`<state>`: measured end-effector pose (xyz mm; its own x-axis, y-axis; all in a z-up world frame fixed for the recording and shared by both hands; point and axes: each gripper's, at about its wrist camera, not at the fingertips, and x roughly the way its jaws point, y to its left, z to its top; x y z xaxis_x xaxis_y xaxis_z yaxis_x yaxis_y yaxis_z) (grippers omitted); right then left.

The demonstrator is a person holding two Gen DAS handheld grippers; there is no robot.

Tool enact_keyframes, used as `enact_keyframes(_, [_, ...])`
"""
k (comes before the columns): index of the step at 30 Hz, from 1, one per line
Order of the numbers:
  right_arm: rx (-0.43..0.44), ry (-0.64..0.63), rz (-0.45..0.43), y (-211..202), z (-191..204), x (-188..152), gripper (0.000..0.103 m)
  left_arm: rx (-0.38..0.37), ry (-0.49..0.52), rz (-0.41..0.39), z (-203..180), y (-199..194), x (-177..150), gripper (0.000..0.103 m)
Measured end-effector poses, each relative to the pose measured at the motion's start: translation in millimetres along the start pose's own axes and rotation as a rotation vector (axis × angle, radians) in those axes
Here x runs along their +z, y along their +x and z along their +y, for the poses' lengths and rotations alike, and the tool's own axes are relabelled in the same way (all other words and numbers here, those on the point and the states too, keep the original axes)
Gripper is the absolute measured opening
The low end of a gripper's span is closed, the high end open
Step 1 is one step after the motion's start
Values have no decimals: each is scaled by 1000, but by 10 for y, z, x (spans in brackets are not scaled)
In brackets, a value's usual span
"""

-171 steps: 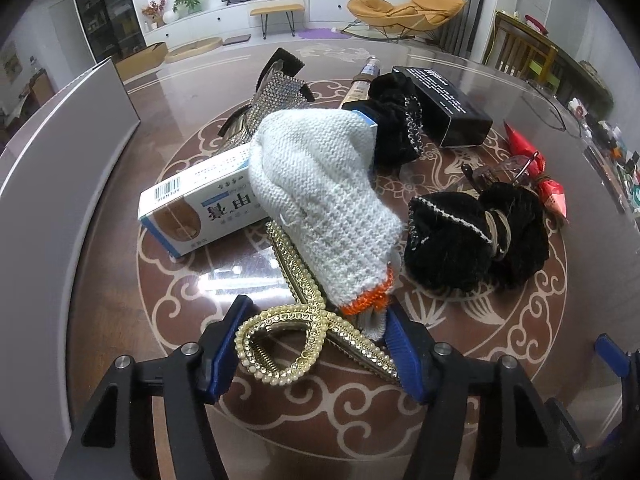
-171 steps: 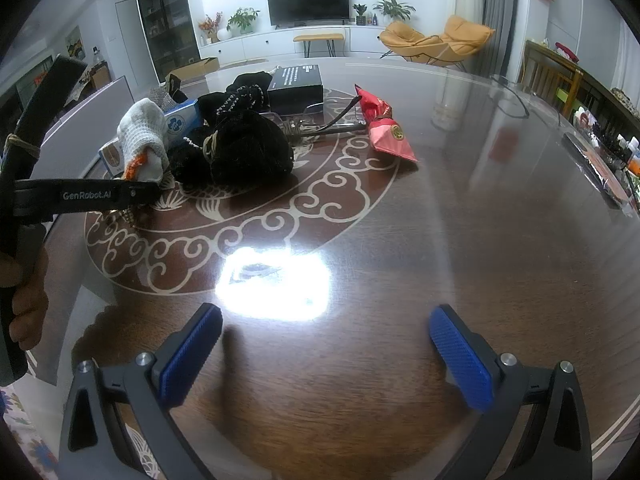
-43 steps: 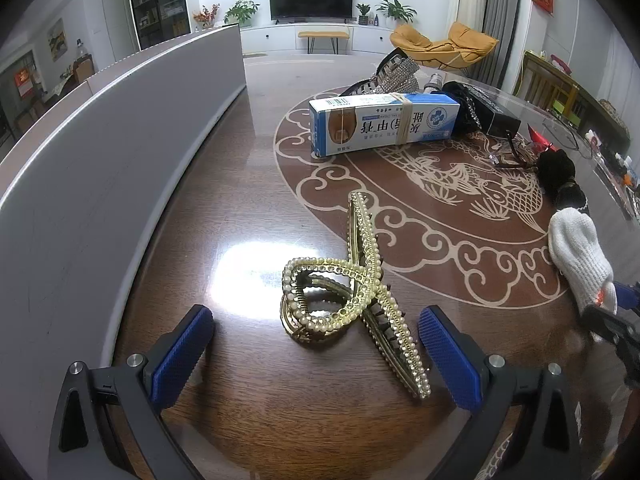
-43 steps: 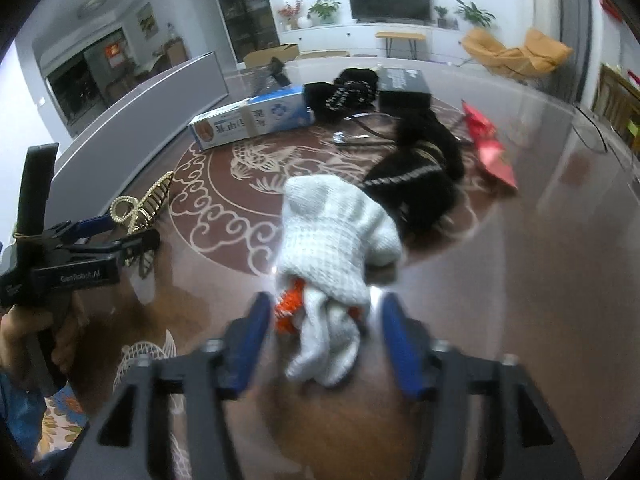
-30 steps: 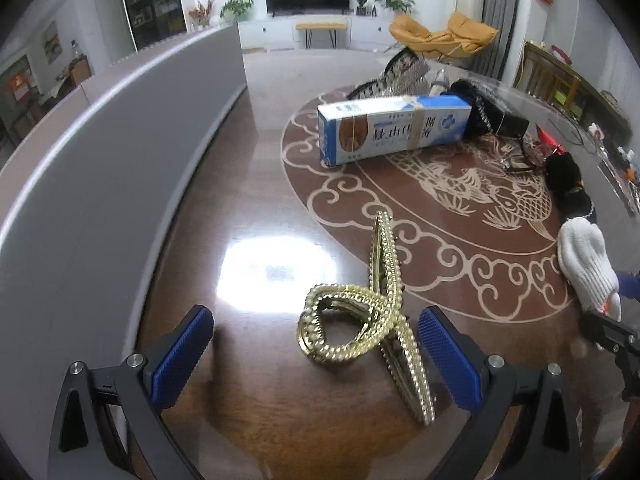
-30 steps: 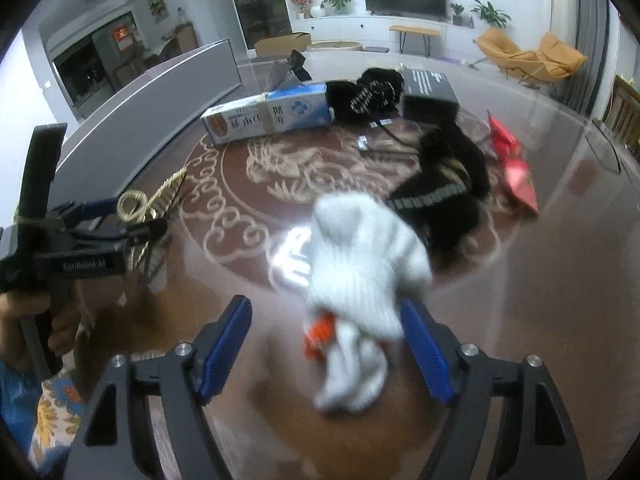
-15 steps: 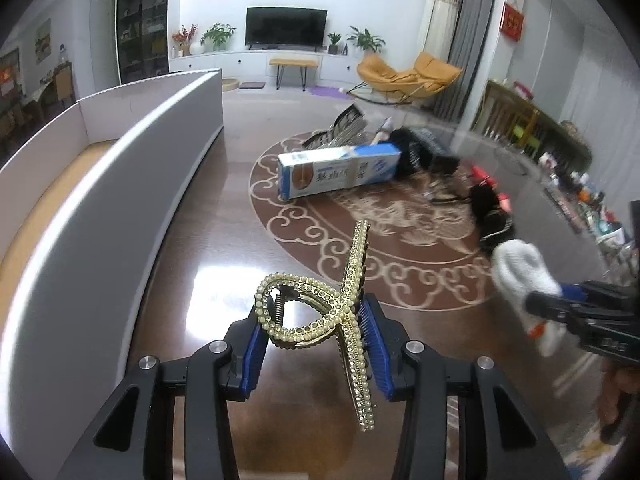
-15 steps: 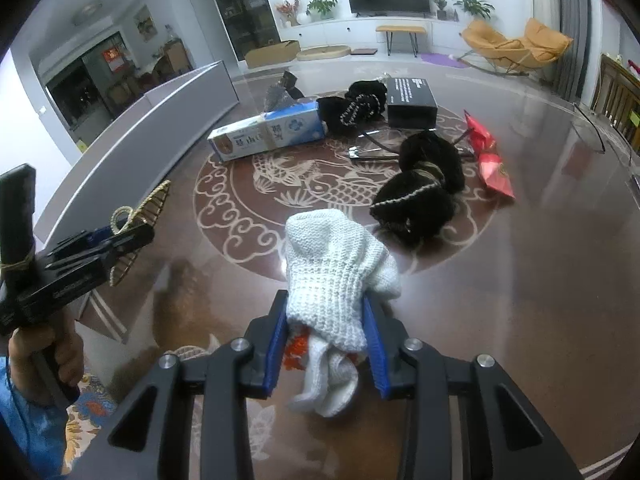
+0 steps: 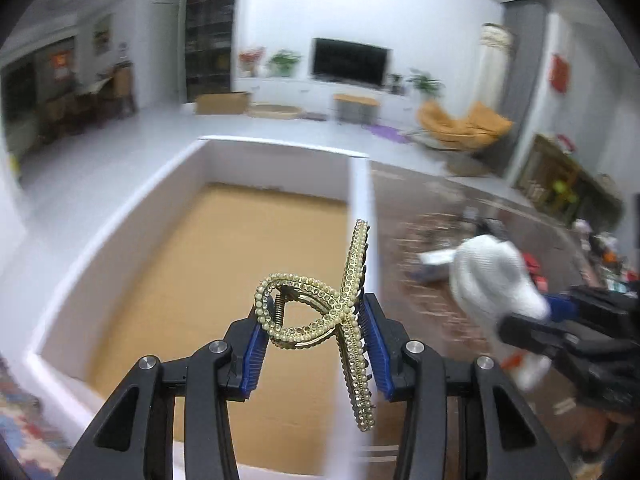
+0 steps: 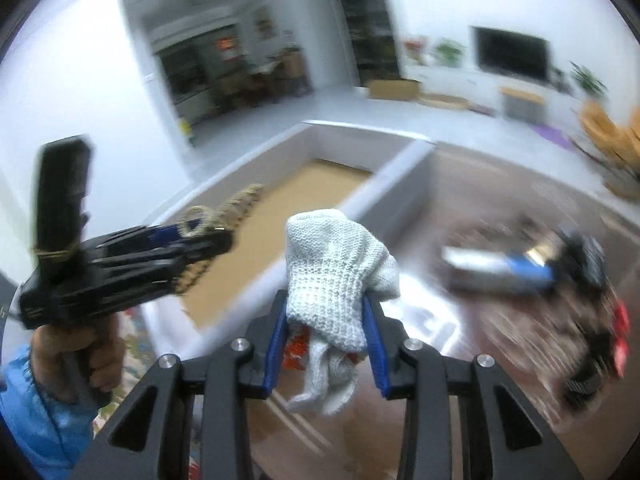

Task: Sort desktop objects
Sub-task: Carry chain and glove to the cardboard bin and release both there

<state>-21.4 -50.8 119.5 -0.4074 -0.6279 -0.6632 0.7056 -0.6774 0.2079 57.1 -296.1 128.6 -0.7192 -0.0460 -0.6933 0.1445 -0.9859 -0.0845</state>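
My left gripper is shut on a gold beaded hair claw and holds it in the air over the right wall of a grey storage box with a tan floor. My right gripper is shut on a white knitted glove with an orange cuff, held above the table beside the box's wall. The glove shows to the right in the left wrist view. The left gripper with the claw shows to the left in the right wrist view.
The dark wood table carries a blurred pile at the right: a blue and white carton, black hair pieces and a red packet. The box's tan floor is bare.
Both grippers have lifted and swung left from the table toward the grey box, each still holding its object. The view is motion-blurred.
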Motion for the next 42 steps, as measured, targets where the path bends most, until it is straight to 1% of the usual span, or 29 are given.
enact_keyframes(3, [63,-88,7,272,501,251,36,67,-39,40,434,90,45,45])
enact_keyframes(5, [78,-148,20,503,815,341,36,115,-55,73,691,187,19,45])
enact_keyframes(7, [85,-170,53,754,991,392,37,157,-59,110,899,302,-29,45])
enact_keyframes(9, [78,-184,96,995,1114,405,37,182,-61,147,1030,410,-85,45])
enact_keyframes(12, [53,-206,150,1324,1227,344,38,215,-49,224,1168,610,-182,45])
enact_keyframes(14, [7,-218,207,1526,1280,277,41,228,-30,273,1192,727,-258,45])
enact_keyframes(15, [-14,-226,227,1601,1288,253,51,241,-18,285,1188,757,-286,48])
enact_keyframes(16, [-37,-240,241,1655,1305,218,64,249,-5,294,1184,780,-310,59])
enact_keyframes(17, [-59,-260,247,1689,1327,179,69,256,8,301,1188,785,-338,73])
enact_keyframes(18, [-84,-291,248,1715,1350,129,73,268,35,304,1154,807,-371,79])
enact_keyframes(19, [-95,-311,253,1733,1366,95,73,278,54,304,1129,822,-391,85])
enact_keyframes(20, [-98,-327,265,1756,1378,59,73,288,74,305,1097,847,-404,89])
enact_keyframes(22, [-98,-345,289,1808,1375,-13,74,308,118,315,1016,911,-425,92])
enact_keyframes(24, [-87,-346,274,1792,1346,-18,75,333,148,322,964,963,-423,94])
enact_keyframes(26, [-88,-346,285,1786,1303,-23,75,360,172,328,941,995,-405,94])
enact_keyframes(31, [-91,-351,325,1785,1299,-14,77,393,219,331,916,991,-422,94])
enact_keyframes(33, [-90,-358,341,1752,1327,-50,77,392,216,330,906,939,-462,94])
enact_keyframes(36, [-77,-372,340,1667,1349,-148,77,384,199,311,887,843,-533,94])
enact_keyframes(37, [-76,-374,337,1747,1300,-44,77,387,197,305,881,815,-532,94])
enact_keyframes(38, [-73,-375,328,1729,1301,-55,77,391,192,296,876,789,-528,94])
enact_keyframes(40, [-76,-374,279,1711,1279,-24,77,400,157,257,932,781,-472,97])
enact_keyframes(41, [-77,-360,228,1657,1248,-2,77,395,130,234,964,746,-446,97])
enact_keyframes(42, [-70,-341,198,1630,1212,37,78,383,90,197,991,707,-395,97])
